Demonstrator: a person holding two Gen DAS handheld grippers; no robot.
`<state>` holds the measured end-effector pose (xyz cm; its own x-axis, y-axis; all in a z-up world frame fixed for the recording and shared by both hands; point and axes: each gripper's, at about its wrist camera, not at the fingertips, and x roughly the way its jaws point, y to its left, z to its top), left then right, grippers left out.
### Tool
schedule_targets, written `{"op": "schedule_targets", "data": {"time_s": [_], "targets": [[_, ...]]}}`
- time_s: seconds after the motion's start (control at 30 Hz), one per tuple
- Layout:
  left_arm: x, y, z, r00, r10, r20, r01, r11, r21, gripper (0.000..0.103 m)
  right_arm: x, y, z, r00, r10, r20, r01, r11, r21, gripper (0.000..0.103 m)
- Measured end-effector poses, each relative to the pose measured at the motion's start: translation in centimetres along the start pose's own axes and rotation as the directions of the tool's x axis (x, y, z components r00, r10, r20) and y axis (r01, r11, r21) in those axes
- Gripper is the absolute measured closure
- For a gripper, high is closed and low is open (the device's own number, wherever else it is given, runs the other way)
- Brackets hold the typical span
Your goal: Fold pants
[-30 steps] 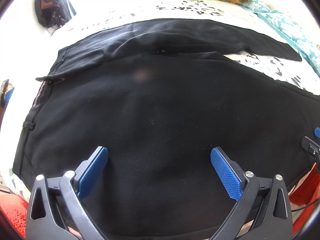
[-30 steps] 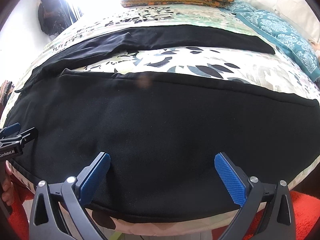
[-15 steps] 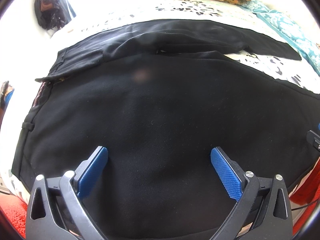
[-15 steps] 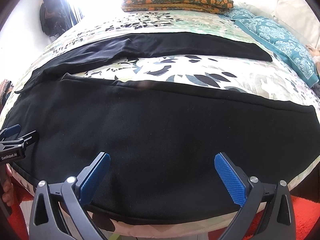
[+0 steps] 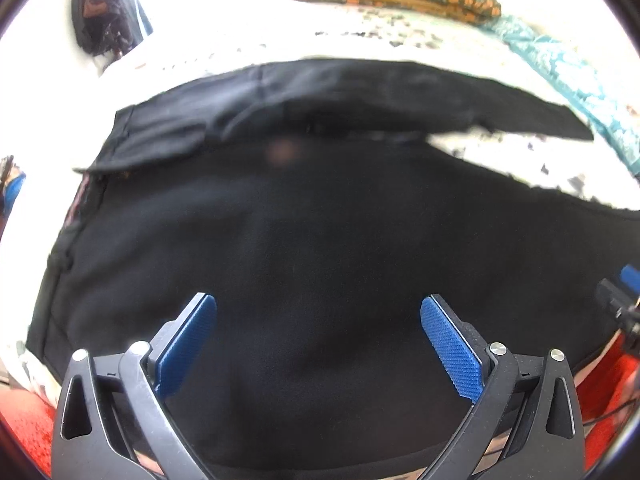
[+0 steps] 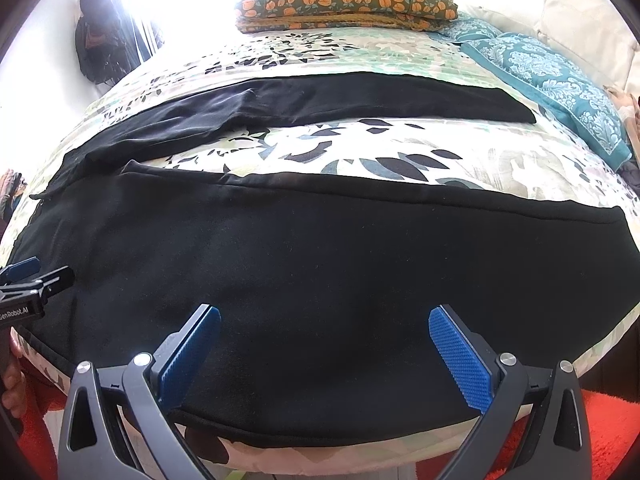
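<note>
Black pants [image 6: 320, 264] lie spread flat on a bed, waistband to the left, legs apart and running right. The near leg fills the front of both views; the far leg [image 6: 360, 96] lies further back. In the left wrist view the pants [image 5: 304, 240] show their waistband at the left. My left gripper [image 5: 318, 336] is open and empty over the seat of the near leg. My right gripper [image 6: 325, 344] is open and empty over the near leg near the bed's front edge. The left gripper's tip [image 6: 36, 276] shows at the left edge of the right wrist view.
The bed has a leaf-print sheet [image 6: 360, 152]. A folded orange-flowered blanket [image 6: 344, 0] lies at the back, a teal patterned pillow [image 6: 560, 84] at the right. Dark clothing [image 6: 96, 40] hangs at the back left. A red rug [image 6: 616, 432] lies on the floor below the bed.
The right wrist view has pulled back and up a little, so more of the bed and the near leg's hem shows. The left gripper shifted slightly; both stay open.
</note>
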<state>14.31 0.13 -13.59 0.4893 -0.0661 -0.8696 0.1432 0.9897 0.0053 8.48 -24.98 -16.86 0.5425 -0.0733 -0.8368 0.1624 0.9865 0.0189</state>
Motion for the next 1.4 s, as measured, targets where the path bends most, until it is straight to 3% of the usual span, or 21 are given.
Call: {"op": "schedule_targets", "data": {"time_s": [0.2,0.33,0.43,0.47,0.53,0.67,0.83,0.9,1.0,1.13,1.17,1.2,1.23,1.27,1.33,1.4], "targets": [[0.2,0.3,7.4,0.996,0.000,0.085,0.003,1.000,-0.030,0.001,-0.1,-0.9,0.2,1.000,0.030,0.001,-0.030,0.998,0.060,0.000],[3.8,1.3,11.8,0.994,0.064,0.087,-0.059,0.996,-0.064,0.001,-0.4,-1.6,0.6,0.999,0.043,0.020,-0.045,0.994,0.097,0.000],[8.9,3.4,13.0,0.989,0.145,-0.024,-0.146,0.986,-0.080,0.000,-0.7,-2.5,1.2,0.998,0.059,0.023,-0.061,0.990,0.129,0.000],[10.4,4.3,12.7,0.988,0.141,-0.057,-0.146,0.985,-0.088,0.000,-1.0,-3.1,1.6,0.997,0.074,0.028,-0.078,0.986,0.147,0.000],[11.2,5.6,11.7,0.998,0.063,0.000,-0.062,0.991,-0.115,0.000,-1.8,-5.2,3.2,0.991,0.120,0.052,-0.127,0.975,0.182,0.000],[10.6,4.9,10.9,0.994,0.085,0.073,-0.079,0.994,-0.081,0.000,-0.7,-12.9,10.2,0.988,0.126,0.085,-0.142,0.966,0.218,0.000],[10.8,4.8,10.8,0.990,0.102,0.098,-0.094,0.992,-0.078,0.000,6.3,-25.6,22.0,0.997,-0.063,0.039,0.050,0.963,0.266,0.000],[10.9,4.6,10.5,0.989,0.105,0.107,-0.097,0.992,-0.078,0.000,9.9,-30.1,26.5,0.998,-0.067,-0.005,0.065,0.948,0.311,0.000],[11.1,4.6,10.3,0.987,0.112,0.115,-0.104,0.992,-0.076,0.000,14.5,-33.7,30.9,0.997,-0.055,-0.063,0.073,0.933,0.352,0.000],[11.1,4.6,10.1,0.986,0.116,0.123,-0.108,0.991,-0.076,0.000,19.6,-33.6,33.0,0.987,-0.095,-0.130,0.129,0.947,0.295,0.000],[11.1,4.5,10.1,0.985,0.117,0.124,-0.108,0.991,-0.075,0.000,20.6,-33.4,33.3,0.984,-0.105,-0.141,0.140,0.951,0.276,0.006],[11.1,4.5,10.1,0.985,0.118,0.126,-0.109,0.991,-0.075,0.000,21.5,-33.2,33.4,0.982,-0.103,-0.160,0.144,0.953,0.267,0.019],[11.2,4.5,10.1,0.985,0.119,0.125,-0.110,0.991,-0.075,0.000,22.2,-33.1,33.4,0.981,-0.076,-0.181,0.124,0.954,0.272,0.064],[11.1,4.5,10.0,0.985,0.120,0.124,-0.112,0.991,-0.074,0.000,22.4,-32.8,33.2,0.973,-0.103,-0.205,0.157,0.951,0.266,0.081],[11.1,4.4,10.1,0.985,0.123,0.123,-0.114,0.991,-0.073,0.000,20.9,-32.4,33.0,0.982,-0.102,-0.158,0.143,0.952,0.271,0.095],[11.1,4.4,10.1,0.985,0.123,0.122,-0.115,0.991,-0.073,0.000,17.7,-31.4,32.6,0.994,-0.073,-0.076,0.090,0.961,0.261,0.095]]}}
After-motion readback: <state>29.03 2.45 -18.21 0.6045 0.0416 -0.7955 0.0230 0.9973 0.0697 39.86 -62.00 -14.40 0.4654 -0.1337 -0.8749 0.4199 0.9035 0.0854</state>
